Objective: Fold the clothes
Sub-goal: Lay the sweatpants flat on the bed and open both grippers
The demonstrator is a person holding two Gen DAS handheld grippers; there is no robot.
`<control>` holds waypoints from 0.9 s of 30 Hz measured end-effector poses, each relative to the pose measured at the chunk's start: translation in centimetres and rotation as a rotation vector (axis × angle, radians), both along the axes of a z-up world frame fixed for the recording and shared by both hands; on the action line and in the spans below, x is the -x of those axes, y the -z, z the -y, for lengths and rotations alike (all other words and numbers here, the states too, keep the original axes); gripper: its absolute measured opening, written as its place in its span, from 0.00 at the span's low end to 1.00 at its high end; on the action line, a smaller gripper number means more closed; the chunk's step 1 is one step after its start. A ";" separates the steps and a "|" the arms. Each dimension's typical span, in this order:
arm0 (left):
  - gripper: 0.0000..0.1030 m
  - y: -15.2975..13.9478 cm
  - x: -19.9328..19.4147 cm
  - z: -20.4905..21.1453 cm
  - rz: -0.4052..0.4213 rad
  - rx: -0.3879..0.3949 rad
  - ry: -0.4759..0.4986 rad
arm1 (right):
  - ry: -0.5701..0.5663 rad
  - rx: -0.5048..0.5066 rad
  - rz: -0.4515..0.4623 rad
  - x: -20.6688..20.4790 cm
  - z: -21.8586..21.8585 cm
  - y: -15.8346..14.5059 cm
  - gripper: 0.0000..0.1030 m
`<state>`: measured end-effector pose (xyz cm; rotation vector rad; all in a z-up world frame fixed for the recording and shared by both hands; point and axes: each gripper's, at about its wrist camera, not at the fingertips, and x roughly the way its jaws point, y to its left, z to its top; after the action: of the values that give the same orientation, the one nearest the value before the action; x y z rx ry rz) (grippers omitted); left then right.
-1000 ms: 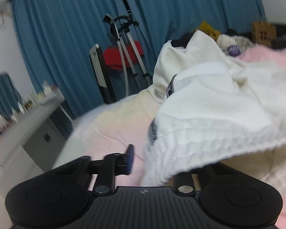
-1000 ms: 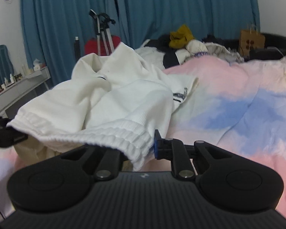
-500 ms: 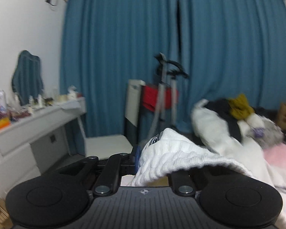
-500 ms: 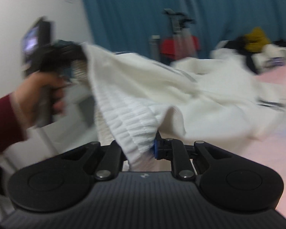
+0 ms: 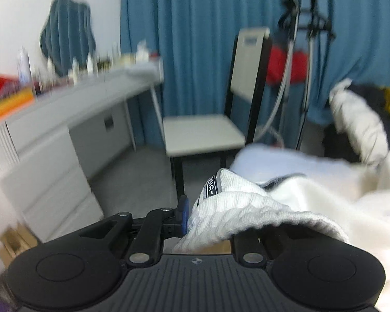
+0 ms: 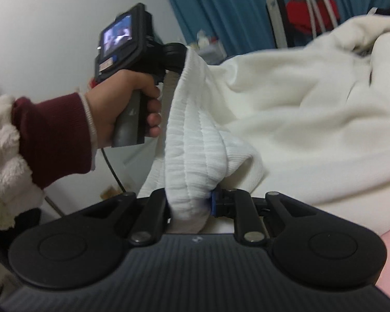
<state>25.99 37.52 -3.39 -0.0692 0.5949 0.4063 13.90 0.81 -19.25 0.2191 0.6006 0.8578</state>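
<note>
left gripper jaws easing open on white sweater hem | right gripper clamped (same hem)

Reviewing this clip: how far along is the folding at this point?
Early. Done: both grippers have the white garment by its ribbed hem, the left gripper at one end, the right gripper at the other. In hand: the hem is held up between them. Left: no fold shows; the body lies bunched and creased.

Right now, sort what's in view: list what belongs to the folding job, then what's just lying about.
In the job:
white sweater
left gripper
right gripper

Lying about:
chair
dresser
tripod
clothes pile
</note>
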 end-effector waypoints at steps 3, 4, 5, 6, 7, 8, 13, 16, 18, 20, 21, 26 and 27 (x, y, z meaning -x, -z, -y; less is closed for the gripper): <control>0.19 1.8 0.5 -1.4 0.012 0.037 -0.002 | -0.014 0.010 0.016 -0.4 -0.1 0.4 0.18; 0.22 1.8 1.0 -1.8 0.021 0.046 -0.001 | -0.020 0.013 0.024 -0.4 0.2 0.3 0.19; 0.24 1.6 1.7 -2.0 0.022 0.058 -0.009 | -0.027 0.016 0.039 -0.2 0.4 0.1 0.19; 0.28 1.3 2.4 -2.2 0.022 0.071 -0.018 | -0.034 0.024 0.056 -0.1 0.5 -0.1 0.19; 0.35 1.3 3.1 -2.3 0.023 0.089 -0.031 | -0.039 0.033 0.073 0.0 0.6 -0.2 0.19; 0.39 1.1 3.6 -2.6 0.022 0.102 -0.039 | -0.042 0.044 0.086 0.1 0.7 -0.4 0.21; 0.69 -1.0 9.8 -2.8 0.027 0.072 -0.103 | -0.040 0.116 0.117 1.4 0.7 -1.0 0.29; 0.81 -2.3 14.1 -2.1 0.034 0.036 -0.134 | -0.047 0.140 0.141 1.8 0.0 -1.5 0.50; 0.84 -3.3 16.8 -1.2 0.055 0.024 -0.129 | -0.070 0.132 0.134 2.4 -0.4 -1.4 0.89; 0.85 -4.6 19.4 0.2 0.071 0.021 -0.111 | -0.093 0.119 0.143 3.3 -0.4 -1.5 0.98; 0.85 -5.3 20.4 0.9 0.075 0.018 -0.102 | -0.096 0.127 0.155 3.5 -0.5 -1.6 0.99; 0.86 -8.9 24.8 6.3 0.117 -0.033 -0.005 | -0.071 0.133 0.208 4.9 0.7 -3.4 0.99; 0.86 -9.5 25.5 7.6 0.131 -0.036 0.014 | -0.054 0.129 0.217 5.1 1.5 -4.0 0.99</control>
<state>0.50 29.97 6.06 -0.0569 0.4582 0.3954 8.81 -0.72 -15.24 -0.0084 0.4579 0.8785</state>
